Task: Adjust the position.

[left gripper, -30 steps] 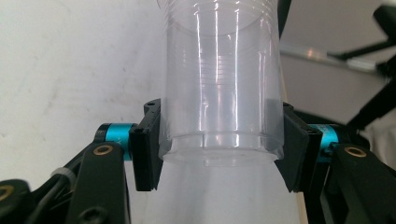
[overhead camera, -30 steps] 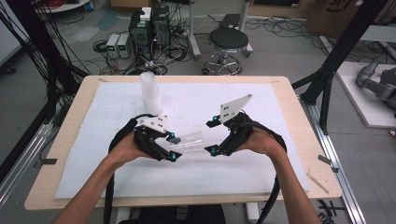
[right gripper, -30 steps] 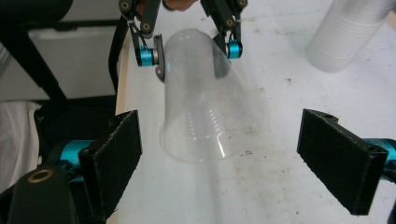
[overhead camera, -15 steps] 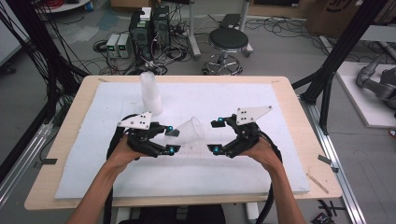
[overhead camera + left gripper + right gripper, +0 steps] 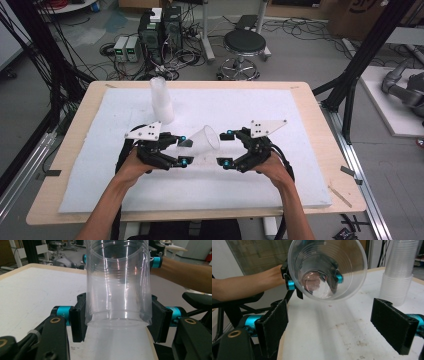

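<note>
A clear plastic cup (image 5: 205,142) lies on its side just above the white mat, its base clamped in my left gripper (image 5: 183,150) and its mouth turned toward my right gripper (image 5: 226,148). In the left gripper view the black pads (image 5: 78,322) press on both sides of the cup (image 5: 117,290) near its bottom rim. In the right gripper view the cup's mouth (image 5: 327,267) faces the camera, above and beyond my right gripper (image 5: 334,325). That gripper's jaws stand wide open with nothing between them. The left gripper (image 5: 289,283) shows behind the cup.
A tall stack of clear cups (image 5: 161,100) stands on the white mat (image 5: 300,115) behind my left hand, seen at the right in the right gripper view as the stack (image 5: 398,272). A stool (image 5: 244,42) and electronics are on the floor beyond the table.
My right gripper has come down and levelled out in front of the cup's mouth. The left gripper has kept its grip and turned the cup's mouth toward the right gripper.
</note>
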Motion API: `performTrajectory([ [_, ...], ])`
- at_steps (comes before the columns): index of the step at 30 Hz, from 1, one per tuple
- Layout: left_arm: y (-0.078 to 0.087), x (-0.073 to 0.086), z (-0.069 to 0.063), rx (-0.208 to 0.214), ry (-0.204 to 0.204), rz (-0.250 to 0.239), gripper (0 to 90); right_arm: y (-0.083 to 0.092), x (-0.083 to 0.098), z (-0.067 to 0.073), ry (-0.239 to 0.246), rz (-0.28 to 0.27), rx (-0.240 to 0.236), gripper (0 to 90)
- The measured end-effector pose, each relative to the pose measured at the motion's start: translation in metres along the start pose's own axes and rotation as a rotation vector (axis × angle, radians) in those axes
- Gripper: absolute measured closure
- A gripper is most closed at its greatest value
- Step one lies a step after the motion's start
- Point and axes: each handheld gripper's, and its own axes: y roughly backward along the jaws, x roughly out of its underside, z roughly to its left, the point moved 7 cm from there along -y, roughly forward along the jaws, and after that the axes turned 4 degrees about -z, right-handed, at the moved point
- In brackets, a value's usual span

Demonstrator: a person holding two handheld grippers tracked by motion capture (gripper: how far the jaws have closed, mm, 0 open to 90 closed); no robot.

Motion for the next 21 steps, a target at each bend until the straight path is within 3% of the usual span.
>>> performTrajectory([
  [11,-0.015,0.000,-0.005,0.026,-0.015,-0.006,41.8,-0.018,-0.005,0.005,0.009,-0.029,-0.042,14.4],
  [21,-0.021,0.000,-0.007,0.041,-0.021,-0.001,41.8,-0.021,-0.009,0.007,0.010,-0.041,-0.064,15.3],
])
